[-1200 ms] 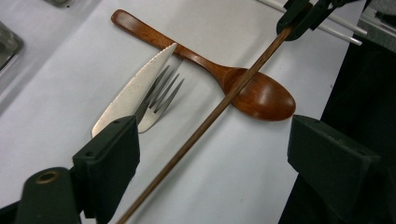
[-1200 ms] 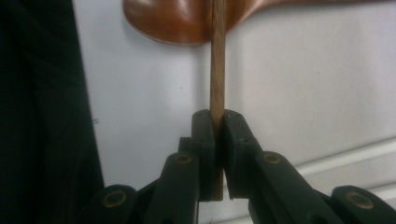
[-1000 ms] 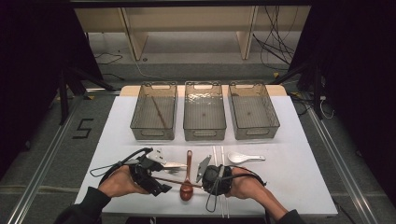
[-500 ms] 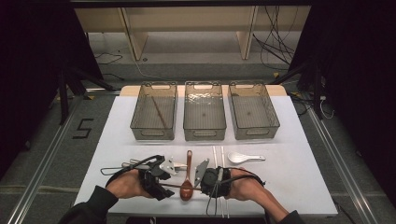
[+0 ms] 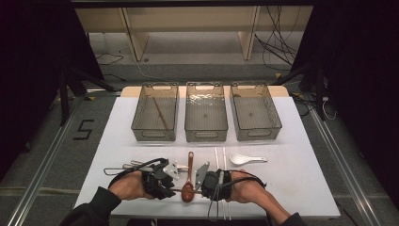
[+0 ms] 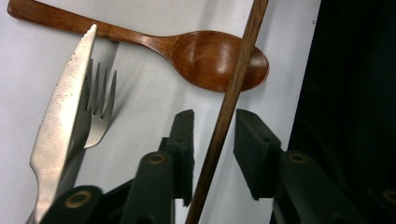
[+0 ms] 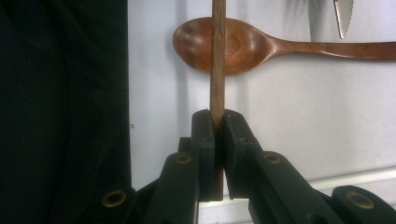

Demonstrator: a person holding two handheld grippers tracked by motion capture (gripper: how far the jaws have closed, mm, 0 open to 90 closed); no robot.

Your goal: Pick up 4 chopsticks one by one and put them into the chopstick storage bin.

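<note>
A dark wooden chopstick (image 5: 176,189) (image 6: 243,56) (image 7: 218,56) lies level across the bowl of a brown wooden spoon (image 5: 190,165) (image 6: 205,56) (image 7: 252,46) near the table's front edge. My right gripper (image 5: 211,184) (image 7: 217,116) is shut on one end of it. My left gripper (image 5: 160,181) (image 6: 214,135) faces it from the other side. Its jaws have just been closing and stand either side of the chopstick, with a gap left on each side. A steel knife (image 6: 65,107) and a fork (image 6: 100,112) lie beside the spoon's handle.
Three clear bins stand in a row at the back: the left bin (image 5: 154,136) holds another dark chopstick (image 5: 160,113), beside the middle bin (image 5: 206,137) and right bin (image 5: 256,136). A white ceramic spoon (image 5: 247,159) lies right of two pale sticks (image 5: 219,155).
The left gripper has edged right, toward the spoon, and its jaws have narrowed around the chopstick's free end. The right gripper has kept still with the chopstick in it.
</note>
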